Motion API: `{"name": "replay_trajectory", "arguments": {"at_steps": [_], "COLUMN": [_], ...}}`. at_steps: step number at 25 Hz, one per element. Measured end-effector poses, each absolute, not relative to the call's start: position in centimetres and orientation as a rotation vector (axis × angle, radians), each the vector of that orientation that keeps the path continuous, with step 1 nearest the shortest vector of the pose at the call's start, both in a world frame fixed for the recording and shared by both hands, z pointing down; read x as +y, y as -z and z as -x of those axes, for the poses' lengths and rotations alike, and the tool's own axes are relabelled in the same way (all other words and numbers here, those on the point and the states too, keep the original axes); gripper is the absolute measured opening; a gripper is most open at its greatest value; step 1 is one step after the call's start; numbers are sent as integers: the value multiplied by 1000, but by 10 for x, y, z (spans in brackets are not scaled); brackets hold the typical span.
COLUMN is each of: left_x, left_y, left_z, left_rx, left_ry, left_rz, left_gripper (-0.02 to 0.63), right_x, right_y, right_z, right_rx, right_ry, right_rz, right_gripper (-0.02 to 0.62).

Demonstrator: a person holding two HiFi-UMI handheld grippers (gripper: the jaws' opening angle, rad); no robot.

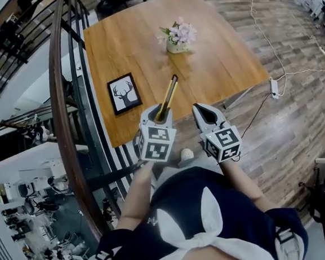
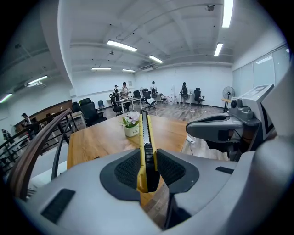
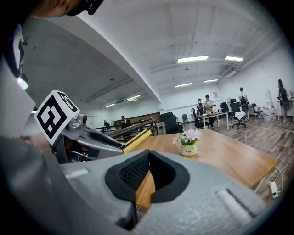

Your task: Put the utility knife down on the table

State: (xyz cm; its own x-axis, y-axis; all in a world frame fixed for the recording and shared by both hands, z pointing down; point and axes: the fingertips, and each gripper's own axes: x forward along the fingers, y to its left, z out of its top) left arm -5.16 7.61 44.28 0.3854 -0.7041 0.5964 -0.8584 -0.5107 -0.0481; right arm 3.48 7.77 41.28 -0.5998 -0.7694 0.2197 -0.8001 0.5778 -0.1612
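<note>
A yellow utility knife (image 1: 168,96) with a black slider sticks forward out of my left gripper (image 1: 162,112), which is shut on its handle. In the left gripper view the knife (image 2: 146,137) stands upright between the pads and points over the wooden table (image 2: 101,137). The left gripper hangs at the table's (image 1: 143,37) near edge, the knife tip above the wood. My right gripper (image 1: 202,109) hovers beside it to the right, jaws together and empty. In the right gripper view the pads meet at the tips (image 3: 148,158), and the knife (image 3: 137,140) shows at left.
A small pot of pink flowers (image 1: 178,37) stands at mid-table, and a framed deer picture (image 1: 124,93) lies near the left edge. A curved stair railing (image 1: 63,107) runs along the left. A power strip and cable (image 1: 273,86) lie on the floor at right.
</note>
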Motion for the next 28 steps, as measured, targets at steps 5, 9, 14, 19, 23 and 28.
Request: {"name": "replay_trajectory", "arguments": {"at_steps": [5, 9, 14, 19, 23, 28], "left_x": [62, 52, 39, 32, 19, 1], "left_y": [-447, -447, -438, -454, -459, -456], "left_z": [45, 38, 28, 34, 37, 37], "left_rx": [-1407, -1413, -1395, -1382, -1379, -1379], "left_ry": [-810, -797, -795, -825, -830, -827], "left_rz": [-2354, -2362, -2399, -2337, -2324, -2332], "left_gripper": [126, 126, 126, 126, 126, 126], "right_x": [62, 55, 47, 36, 23, 4], "right_y": [-415, -418, -418, -427, -432, -434], "right_z": [-46, -50, -53, -53, -51, -55], "right_rx": [-2698, -2699, -2698, -2683, -2678, -2664], "right_ry": [-369, -376, -390, -424, -427, -435], "right_rz": [-1320, -1307, -1311, -1311, -1309, -1318], "right_gripper": [-3, -3, -3, -3, -3, -3]}}
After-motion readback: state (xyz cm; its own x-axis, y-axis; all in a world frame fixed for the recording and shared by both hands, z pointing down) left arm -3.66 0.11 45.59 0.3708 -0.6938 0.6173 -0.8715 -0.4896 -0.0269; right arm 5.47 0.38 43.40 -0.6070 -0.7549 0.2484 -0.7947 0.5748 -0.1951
